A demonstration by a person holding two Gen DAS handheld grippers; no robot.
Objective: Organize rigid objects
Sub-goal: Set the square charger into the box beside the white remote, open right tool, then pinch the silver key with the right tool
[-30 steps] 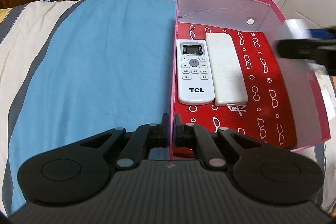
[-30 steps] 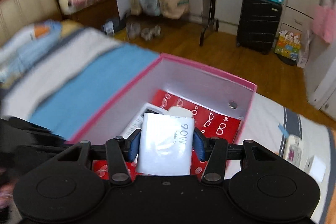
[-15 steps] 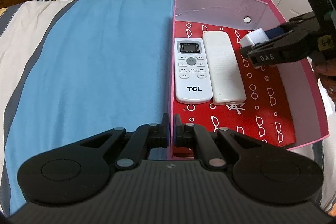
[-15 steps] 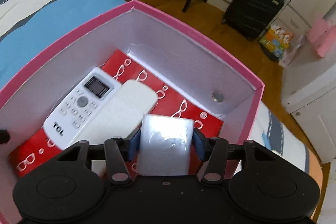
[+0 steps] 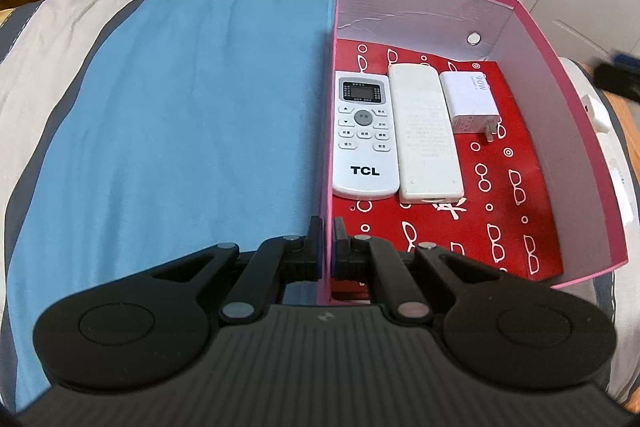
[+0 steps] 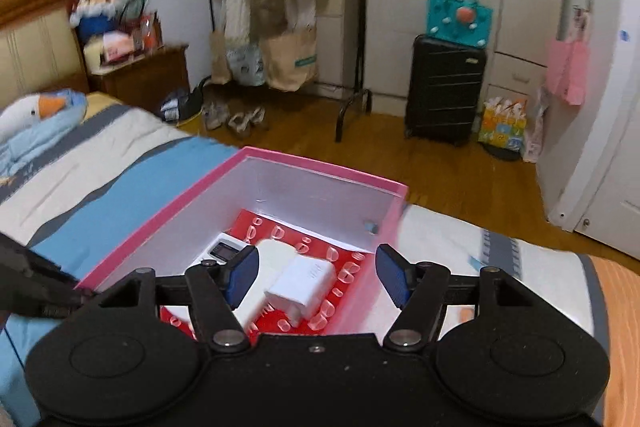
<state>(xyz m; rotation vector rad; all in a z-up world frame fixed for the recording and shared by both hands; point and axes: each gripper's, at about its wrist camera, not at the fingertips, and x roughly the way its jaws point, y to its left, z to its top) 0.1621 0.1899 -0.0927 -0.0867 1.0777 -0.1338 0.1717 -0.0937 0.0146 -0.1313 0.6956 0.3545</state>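
Observation:
A pink box (image 5: 568,131) with a red patterned floor sits on the bed. In it lie side by side a white TCL remote (image 5: 363,135), a plain white remote (image 5: 424,131) and a white 90W charger (image 5: 470,103). My left gripper (image 5: 327,247) is shut on the box's near left wall. My right gripper (image 6: 316,273) is open and empty, held above the box's right side, with the charger (image 6: 302,287) below between its fingers. The right gripper shows blurred at the far right edge of the left wrist view (image 5: 618,75).
A blue blanket (image 5: 188,115) covers the bed left of the box. A white object (image 5: 596,109) lies on the bed right of the box. A wooden floor, a black suitcase (image 6: 444,93), a clothes rack and a nightstand (image 6: 140,75) lie beyond the bed.
My right gripper lowered the charger into the box beside the plain remote, opened, let it go and pulled back up to the right. My left gripper kept its hold on the box wall.

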